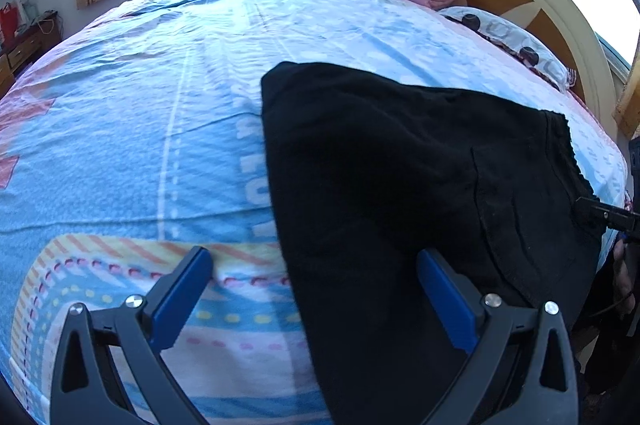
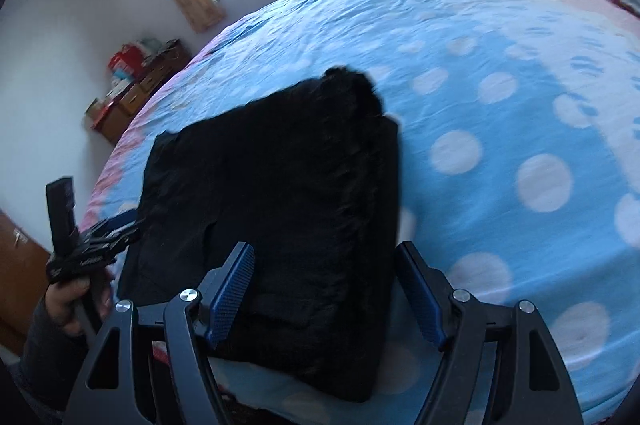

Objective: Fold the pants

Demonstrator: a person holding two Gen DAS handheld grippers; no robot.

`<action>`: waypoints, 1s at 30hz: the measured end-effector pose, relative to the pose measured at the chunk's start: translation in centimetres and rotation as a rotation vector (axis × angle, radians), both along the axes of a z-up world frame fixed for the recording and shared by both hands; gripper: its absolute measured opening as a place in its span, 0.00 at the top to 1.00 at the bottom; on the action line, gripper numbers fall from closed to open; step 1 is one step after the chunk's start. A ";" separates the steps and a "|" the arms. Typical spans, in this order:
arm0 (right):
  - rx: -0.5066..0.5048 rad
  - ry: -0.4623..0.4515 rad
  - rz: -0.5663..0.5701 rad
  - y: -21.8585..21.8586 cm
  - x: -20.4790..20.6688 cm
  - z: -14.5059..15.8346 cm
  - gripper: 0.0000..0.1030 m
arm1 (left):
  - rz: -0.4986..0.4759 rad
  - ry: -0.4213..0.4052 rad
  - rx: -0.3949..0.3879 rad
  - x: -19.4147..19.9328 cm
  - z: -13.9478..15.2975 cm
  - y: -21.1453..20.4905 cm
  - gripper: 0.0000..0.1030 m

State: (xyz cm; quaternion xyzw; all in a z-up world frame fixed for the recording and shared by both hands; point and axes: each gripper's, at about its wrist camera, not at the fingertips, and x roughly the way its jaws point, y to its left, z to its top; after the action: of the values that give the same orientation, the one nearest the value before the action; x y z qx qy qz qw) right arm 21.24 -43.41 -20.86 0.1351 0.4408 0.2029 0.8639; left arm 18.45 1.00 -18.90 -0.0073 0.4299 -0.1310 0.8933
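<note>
Pants (image 1: 400,185), black, lie on the bed (image 1: 160,105) near its front edge, already folded into a thick, roughly square bundle; the waistband with its puckered elastic sits on the right side in the left wrist view.

Going left to right in that view: the left gripper (image 1: 316,289) hangs over the bundle's left border with its jaws wide apart. Its left finger is above bare sheet and its right finger above black cloth, so the pants' edge runs between them; nothing is pinched. If it closes from here it may catch only the top layer, or gather sheet along with cloth, and a lift would then peel the fold open or drag the bedding. Black on black hides the layer edges, so I cannot tell how many layers lie there.

Further right, the right gripper (image 2: 326,293) hovers over the near right part of the bundle, jaws apart and empty, the right-hand fold edge lying just inside its right finger. In its own view the picture is blurred. The same risk applies: a shallow bite would take one layer and skew the stack.

The bundle's near edge sits close to the bed's front edge. A push toward the person, or a lopsided lift by one gripper alone, could slide it off. The two grippers are also near each other across a small bundle, so folding it over once more could bring them into collision.
</note>
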 end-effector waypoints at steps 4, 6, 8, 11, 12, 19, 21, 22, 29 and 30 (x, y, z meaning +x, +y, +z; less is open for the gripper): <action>0.117 0.033 -0.052 -2.0 0.9 -0.6 0.45 | -0.006 -0.006 -0.013 0.5 -0.1 -0.1 0.00; 0.172 0.062 -0.067 -2.8 1.5 -1.2 0.50 | -0.004 -0.010 -0.021 0.8 -0.1 -0.1 0.00; 0.162 0.065 -0.072 -2.4 1.5 -1.3 0.51 | 0.001 -0.002 -0.031 0.8 0.0 -0.1 0.00; 0.135 0.052 -0.051 -1.4 0.8 -0.8 0.57 | -0.016 -0.001 -0.046 0.4 0.0 0.0 0.00; 0.128 0.048 -0.054 -1.5 0.9 -0.9 0.58 | -0.016 -0.005 -0.049 0.4 0.0 0.0 0.00; 0.117 0.028 -0.041 -0.7 1.1 -0.5 0.69 | -0.031 -0.031 -0.060 0.0 0.7 -1.3 0.32; 0.088 0.010 -0.022 -0.1 0.6 -0.2 0.70 | -0.033 -0.034 -0.052 0.0 0.6 -1.3 0.32; 0.088 0.012 -0.021 -0.2 0.7 -0.4 0.70 | -0.031 -0.034 -0.063 0.0 0.5 -1.1 0.32; 0.120 -0.001 -0.025 -0.7 0.2 -0.1 0.75 | -0.015 -0.060 -0.122 -0.7 1.3 -0.2 0.86; 0.097 -0.028 -0.015 -0.2 -0.5 0.7 0.75 | -0.014 -0.071 -0.121 -1.0 1.6 -0.1 0.90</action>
State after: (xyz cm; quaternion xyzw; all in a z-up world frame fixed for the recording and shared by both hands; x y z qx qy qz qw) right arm 20.76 -43.59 -20.16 0.1773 0.4174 0.2194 0.8638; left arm 17.49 0.95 -17.32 -0.0537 0.3893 -0.1629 0.9050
